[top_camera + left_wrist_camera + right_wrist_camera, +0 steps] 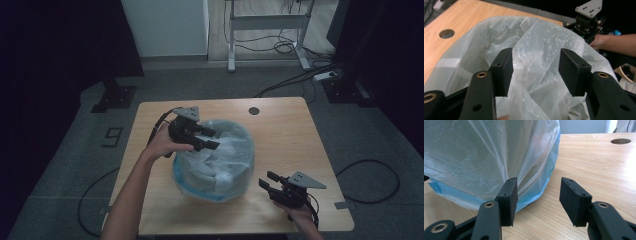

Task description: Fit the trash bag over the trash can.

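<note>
A translucent whitish plastic bag [220, 160] stands on the table [285, 135], roughly at its middle and somewhat toward the near edge. It is puffed into a rounded, crinkled mound with its top gathered in loose folds. A blue band [529, 197] runs around its base, where the film meets the wood.

Left gripper [207, 138]: black body, grey three-cornered plate on top with small dark holes, black cable trailing behind. Right gripper [268, 181]: same build. Jaws black, with flat rectangular pads, brass-ringed pivot holes below them. Person's forearms bare, no sleeves visible.
</note>
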The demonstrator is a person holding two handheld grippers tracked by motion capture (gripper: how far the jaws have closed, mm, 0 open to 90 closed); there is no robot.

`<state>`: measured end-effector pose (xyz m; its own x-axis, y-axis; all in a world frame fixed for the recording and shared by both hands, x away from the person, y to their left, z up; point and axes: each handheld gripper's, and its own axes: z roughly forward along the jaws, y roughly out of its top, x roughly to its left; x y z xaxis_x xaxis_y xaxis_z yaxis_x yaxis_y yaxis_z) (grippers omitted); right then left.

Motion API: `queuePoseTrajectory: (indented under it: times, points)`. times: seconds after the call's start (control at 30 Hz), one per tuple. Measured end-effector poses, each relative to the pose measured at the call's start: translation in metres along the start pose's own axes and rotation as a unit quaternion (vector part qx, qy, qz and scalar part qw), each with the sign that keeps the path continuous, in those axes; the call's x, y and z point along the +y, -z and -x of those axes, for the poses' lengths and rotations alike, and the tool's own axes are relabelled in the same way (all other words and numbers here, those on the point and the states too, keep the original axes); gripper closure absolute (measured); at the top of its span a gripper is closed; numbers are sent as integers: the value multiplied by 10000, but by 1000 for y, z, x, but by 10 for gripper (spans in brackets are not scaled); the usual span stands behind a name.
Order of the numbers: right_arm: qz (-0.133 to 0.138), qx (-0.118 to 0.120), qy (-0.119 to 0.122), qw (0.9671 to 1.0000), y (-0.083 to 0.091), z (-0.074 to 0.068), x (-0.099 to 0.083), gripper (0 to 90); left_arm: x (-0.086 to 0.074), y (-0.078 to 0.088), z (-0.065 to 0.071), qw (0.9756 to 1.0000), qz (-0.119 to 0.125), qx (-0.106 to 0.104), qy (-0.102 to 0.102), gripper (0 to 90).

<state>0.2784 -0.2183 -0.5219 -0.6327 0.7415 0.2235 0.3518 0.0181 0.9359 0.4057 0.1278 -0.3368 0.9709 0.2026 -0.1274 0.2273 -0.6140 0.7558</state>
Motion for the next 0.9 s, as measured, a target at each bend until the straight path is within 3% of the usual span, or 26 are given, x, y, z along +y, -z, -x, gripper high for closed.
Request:
queuePoseTrajectory:
  times: [0.17, 0.33, 0.47, 0.6, 0.63, 0.9]
  points:
    - [9, -7, -21, 10000, 1, 1, 0, 480, 6, -12, -2, 9997, -227, 6, -18, 486]
    - [20, -14, -13, 10000, 1, 1, 1, 482, 11, -25, -1, 9973, -709, 187, -12, 545]
    - [16, -9, -6, 10000, 0, 0, 1, 482, 13, -34, -1, 9940, -1063, 262, -4, 606]
    - [17, -9, -3, 10000, 0, 0, 1, 481, 13, -44, 1, 9899, -1383, 310, -63, 612]
    - [17, -9, -3, 10000, 0, 0, 1, 481, 13, -44, 1, 9899, -1383, 310, -63, 611]
    - [15, -13, 2, 10000, 0, 1, 1, 482, 14, -63, 6, 9792, -1964, 452, -224, 588]
